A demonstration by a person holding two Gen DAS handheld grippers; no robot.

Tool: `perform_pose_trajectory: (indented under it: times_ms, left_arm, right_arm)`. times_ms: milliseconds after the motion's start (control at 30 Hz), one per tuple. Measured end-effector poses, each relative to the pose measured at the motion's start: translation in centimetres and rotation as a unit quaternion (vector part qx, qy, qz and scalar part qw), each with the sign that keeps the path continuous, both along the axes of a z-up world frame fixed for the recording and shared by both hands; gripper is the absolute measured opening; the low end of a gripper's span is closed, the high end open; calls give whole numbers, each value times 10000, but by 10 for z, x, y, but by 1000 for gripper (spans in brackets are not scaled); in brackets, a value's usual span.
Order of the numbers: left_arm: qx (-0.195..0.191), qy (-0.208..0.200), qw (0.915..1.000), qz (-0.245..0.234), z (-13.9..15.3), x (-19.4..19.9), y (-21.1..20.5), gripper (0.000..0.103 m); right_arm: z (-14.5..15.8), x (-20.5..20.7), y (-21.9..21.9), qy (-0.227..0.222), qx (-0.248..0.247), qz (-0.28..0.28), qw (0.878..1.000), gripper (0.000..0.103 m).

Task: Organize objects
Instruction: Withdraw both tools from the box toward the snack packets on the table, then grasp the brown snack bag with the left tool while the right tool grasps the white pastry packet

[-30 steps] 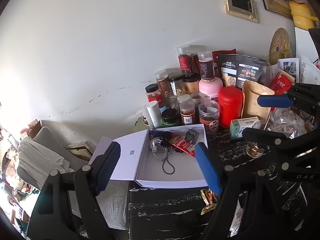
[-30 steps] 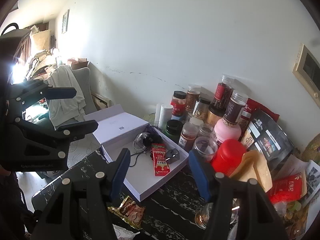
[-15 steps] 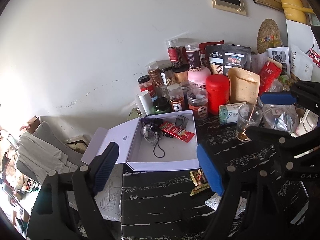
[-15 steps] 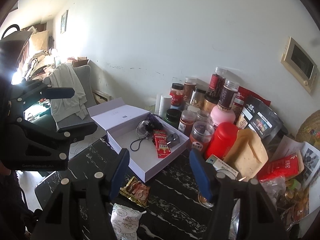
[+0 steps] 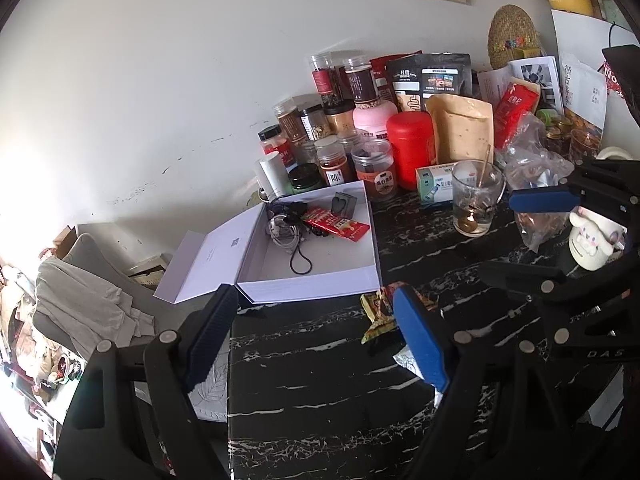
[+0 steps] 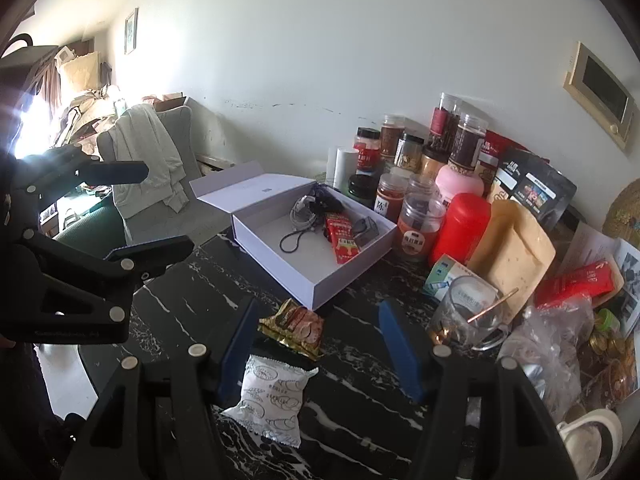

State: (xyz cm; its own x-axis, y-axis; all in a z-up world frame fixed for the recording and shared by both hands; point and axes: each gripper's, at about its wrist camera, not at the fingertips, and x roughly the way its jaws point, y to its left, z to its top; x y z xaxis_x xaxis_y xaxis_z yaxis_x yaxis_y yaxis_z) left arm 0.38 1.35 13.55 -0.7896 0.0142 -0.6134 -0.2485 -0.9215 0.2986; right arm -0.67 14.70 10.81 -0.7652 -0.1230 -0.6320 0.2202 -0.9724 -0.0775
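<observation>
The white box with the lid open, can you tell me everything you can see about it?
The white box looks like stiff, smooth card, shallow and rectangular. Its hinged lid is flung fully open and sticks out past the edge of the black marble-look table. The box sits flat on that table, in front of the jars. Inside lie coiled white cables, a black loop cord, a red packet and a small grey case. Neither gripper touches it.

black plastic left gripper (image 5: 316, 336), blue pads (image 5: 420, 344), silver screws; right gripper (image 6: 320, 344) alike
</observation>
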Motion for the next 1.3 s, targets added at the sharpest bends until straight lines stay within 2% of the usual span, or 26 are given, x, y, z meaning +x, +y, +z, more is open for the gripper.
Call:
perform_pose_trajectory:
  times_ms: [267, 400, 600, 667, 800, 967, 1300]
  left_arm:
    - [34, -249, 9997, -70, -36, 13, 1, 79]
    - [114, -250, 9996, -91, -51, 12, -3, 79]
    - [198, -536, 9982, -185, -84, 7, -6, 79]
    - [252, -659, 9973, -219, -97, 4, -8, 79]
    - [216, -765, 9964, -280, -117, -1, -10, 79]
    - [252, -888, 9951, -342, -131, -10, -12, 79]
    - [326, -1135, 9928, -193, -150, -37, -19, 79]
  right_arm:
    - [-37, 13, -3, -342, -129, 25, 9993, 64]
    - [-57, 14, -3, -526, -160, -22, 9985, 64]
    - [-86, 12, -6, -753, -201, 23, 9970, 64]
    - [-98, 11, -9, -878, -249, 80, 9958, 68]
    - [-118, 5, -15, -1028, -332, 192, 9940, 69]
    - [-137, -5, -20, -1229, -426, 237, 9912, 75]
    - [-166, -25, -23, -1577, -574, 249, 9855, 76]
